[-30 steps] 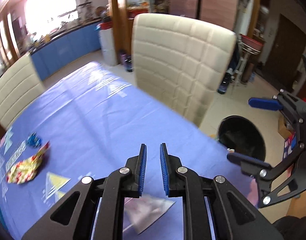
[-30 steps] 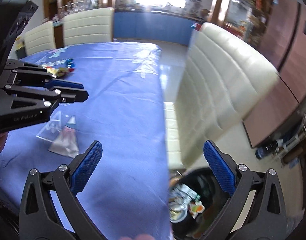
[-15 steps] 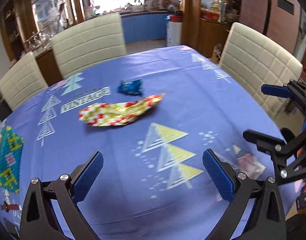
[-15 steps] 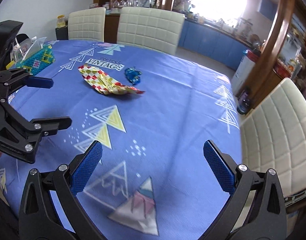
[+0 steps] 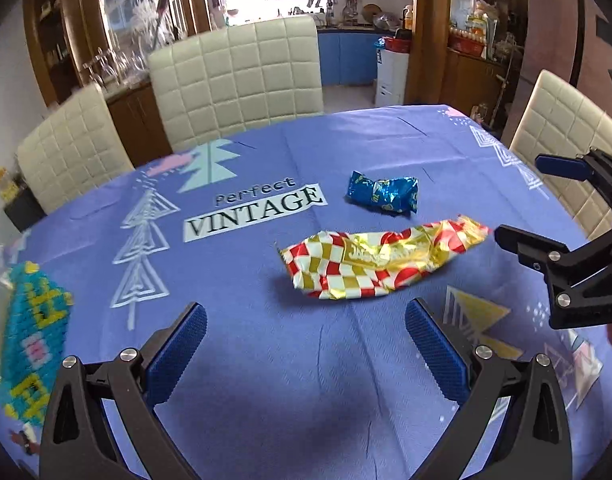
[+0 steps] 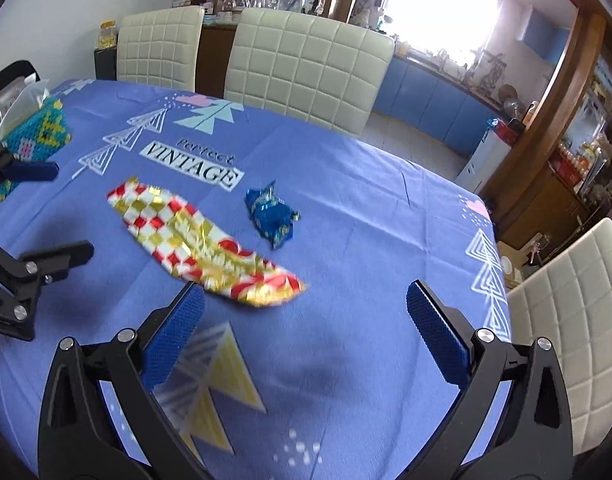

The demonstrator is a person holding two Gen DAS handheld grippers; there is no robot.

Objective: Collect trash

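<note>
A long red, white and gold checked wrapper [image 5: 380,259] lies flat on the blue tablecloth [image 5: 265,360]; it also shows in the right wrist view [image 6: 201,240]. A small crumpled blue wrapper [image 5: 384,196] lies just beyond it, and shows in the right wrist view too [image 6: 271,216]. My left gripper [image 5: 306,350] is open and empty, just short of the checked wrapper. My right gripper [image 6: 303,326] is open and empty, above the table near the wrapper's near end. Each gripper appears at the edge of the other's view.
A teal and yellow beaded tissue box [image 5: 29,336] stands at the table's left edge. Cream padded chairs [image 5: 237,76] ring the table on the far side and the right [image 6: 578,320]. A triangular foil scrap [image 5: 584,368] lies at the right near edge.
Both grippers swung from the bin and chair at the table's right side to face the table. The left gripper opened wide. Both have since moved closer to the two wrappers.
</note>
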